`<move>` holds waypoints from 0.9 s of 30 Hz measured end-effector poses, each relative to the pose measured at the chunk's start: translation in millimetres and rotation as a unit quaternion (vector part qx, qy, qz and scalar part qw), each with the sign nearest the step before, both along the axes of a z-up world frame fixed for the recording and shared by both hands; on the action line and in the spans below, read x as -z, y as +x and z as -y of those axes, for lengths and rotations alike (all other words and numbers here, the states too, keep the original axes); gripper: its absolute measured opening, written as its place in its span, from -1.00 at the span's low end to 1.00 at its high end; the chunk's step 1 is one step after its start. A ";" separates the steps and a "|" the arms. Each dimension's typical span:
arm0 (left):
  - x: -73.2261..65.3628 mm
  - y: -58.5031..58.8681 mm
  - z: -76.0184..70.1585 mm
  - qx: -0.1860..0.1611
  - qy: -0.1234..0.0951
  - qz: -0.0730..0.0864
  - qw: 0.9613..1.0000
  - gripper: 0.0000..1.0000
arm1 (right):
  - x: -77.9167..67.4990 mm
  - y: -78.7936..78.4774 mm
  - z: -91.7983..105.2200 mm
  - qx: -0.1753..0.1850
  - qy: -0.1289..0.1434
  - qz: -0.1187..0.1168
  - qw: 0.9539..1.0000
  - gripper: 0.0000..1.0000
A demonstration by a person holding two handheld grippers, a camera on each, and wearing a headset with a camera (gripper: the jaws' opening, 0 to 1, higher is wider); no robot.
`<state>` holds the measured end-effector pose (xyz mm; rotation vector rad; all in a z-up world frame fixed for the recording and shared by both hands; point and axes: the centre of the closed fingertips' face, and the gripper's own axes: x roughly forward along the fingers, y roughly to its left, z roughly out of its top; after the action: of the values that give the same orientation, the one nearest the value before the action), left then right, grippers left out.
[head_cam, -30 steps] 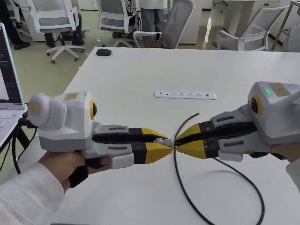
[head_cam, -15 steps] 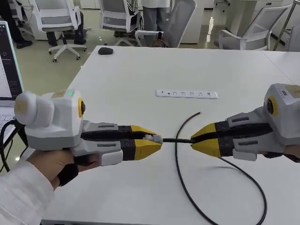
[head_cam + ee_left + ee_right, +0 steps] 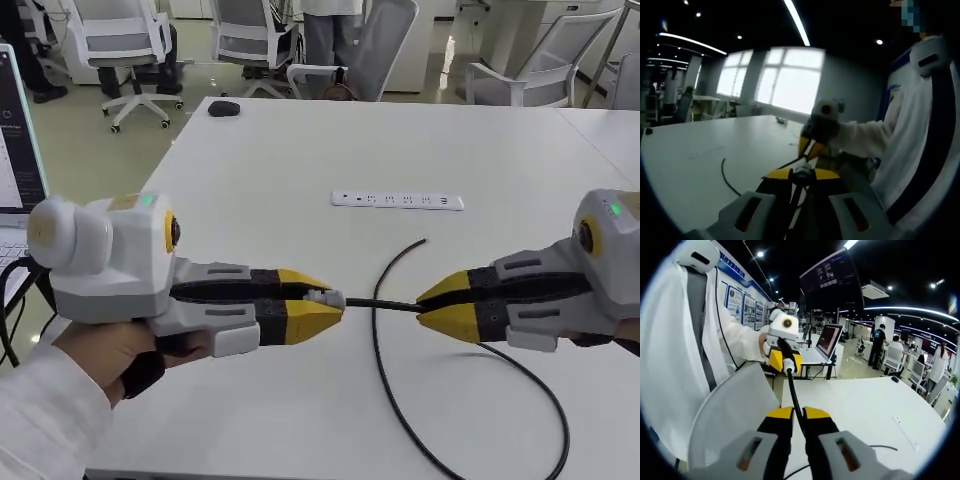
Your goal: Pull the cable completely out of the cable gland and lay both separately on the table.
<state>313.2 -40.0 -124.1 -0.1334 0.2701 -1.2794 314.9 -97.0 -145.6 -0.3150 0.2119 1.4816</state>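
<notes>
Head view: the left gripper (image 3: pixel 338 303) and the right gripper (image 3: pixel 424 305) are held above the near edge of the white bench (image 3: pixel 300 150), tips facing each other with a gap between them.
Left jaws: the yellow tips are pinched onto the small pale plastic cable gland (image 3: pixel 323 297), which sticks out between them.
Right jaws: the yellow tips are clamped on the thin black cable (image 3: pixel 385 301), near the gland but apart from it.
Cable run: one end enters the gland, and a straight stretch spans the gap between the two grippers, off the bench.
Slack: behind the right gripper the cable drops to the bench and curves toward the near right corner. Another run comes up from the near edge and crosses under the straight stretch. Its free end lies near the middle of the bench.
Task state: the cable sits in the gland, and neither lies on the bench alone.
Left gripper view: the gland shows between this gripper's own tips, with the cable leading to the right gripper ahead.
Right gripper view: the cable runs from its closed tips straight to the gland in the left gripper.
Surroundings: a flat white power strip (image 3: pixel 397 201) lies across the middle of the bench, a black mouse (image 3: pixel 223 109) is by the far left corner, and a laptop screen (image 3: pixel 15 130) stands beyond the left edge.
</notes>
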 end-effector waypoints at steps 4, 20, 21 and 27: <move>-1.1 -1.2 1.9 0.004 0.000 0.001 1.000 -0.67 | 1.4 0.1 1.3 0.001 -0.001 0.000 1.000 -0.88; -1.4 -6.4 19.4 0.026 0.006 0.003 1.000 -0.68 | -18.5 -11.7 -32.7 -0.039 0.015 0.027 0.999 -0.62; -2.1 -6.9 20.4 0.028 0.005 0.003 1.000 -0.68 | -18.5 -12.1 -33.9 -0.041 0.015 0.027 0.999 -0.63; -3.2 -8.6 23.3 0.032 0.005 0.005 0.999 -0.68 | -18.2 -14.7 -36.2 -0.050 0.013 0.028 0.998 -0.66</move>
<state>304.6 -63.2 -120.9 -0.1095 0.2735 -1.3407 300.2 -60.8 -127.5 -0.3494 0.1330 1.5708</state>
